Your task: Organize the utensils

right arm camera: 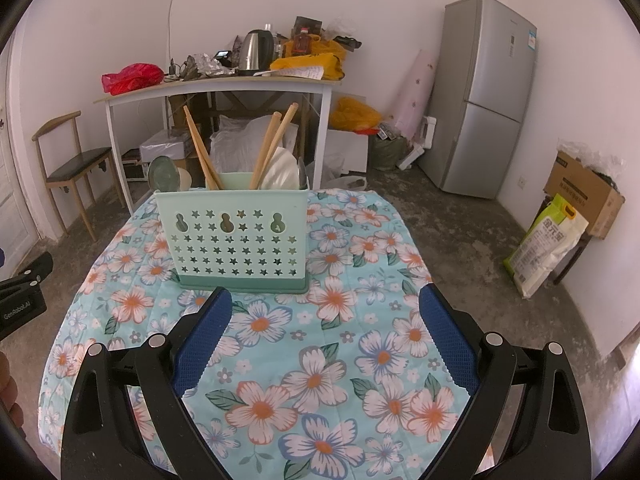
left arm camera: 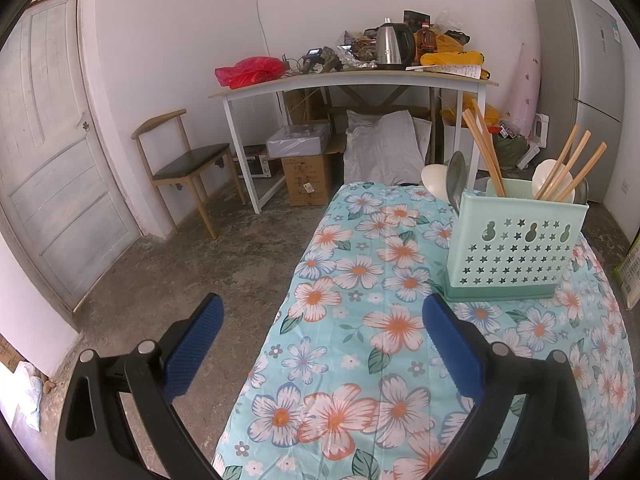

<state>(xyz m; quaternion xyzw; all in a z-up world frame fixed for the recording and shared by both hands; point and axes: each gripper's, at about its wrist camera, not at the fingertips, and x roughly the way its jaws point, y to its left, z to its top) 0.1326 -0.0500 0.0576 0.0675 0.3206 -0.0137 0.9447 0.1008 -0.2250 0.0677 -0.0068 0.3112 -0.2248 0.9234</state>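
Observation:
A mint-green utensil holder (left arm camera: 514, 246) with star cut-outs stands on the floral tablecloth (left arm camera: 360, 340). It holds wooden chopsticks (left arm camera: 484, 148), a white spoon (left arm camera: 436, 180) and a metal spoon (left arm camera: 457, 178). The holder also shows in the right wrist view (right arm camera: 236, 240) with chopsticks (right arm camera: 272, 144) and a white spoon (right arm camera: 282, 172). My left gripper (left arm camera: 320, 308) is open and empty, left of and nearer than the holder. My right gripper (right arm camera: 326, 304) is open and empty, just in front of the holder. The left gripper's body (right arm camera: 20, 296) shows at the right view's left edge.
A white desk (left arm camera: 352, 80) with a kettle (left arm camera: 394, 46), bags and clutter stands behind the table. A wooden chair (left arm camera: 188, 168) and a door (left arm camera: 52, 148) are at the left. A fridge (right arm camera: 488, 96), a box (right arm camera: 580, 192) and a rice bag (right arm camera: 546, 240) are at the right.

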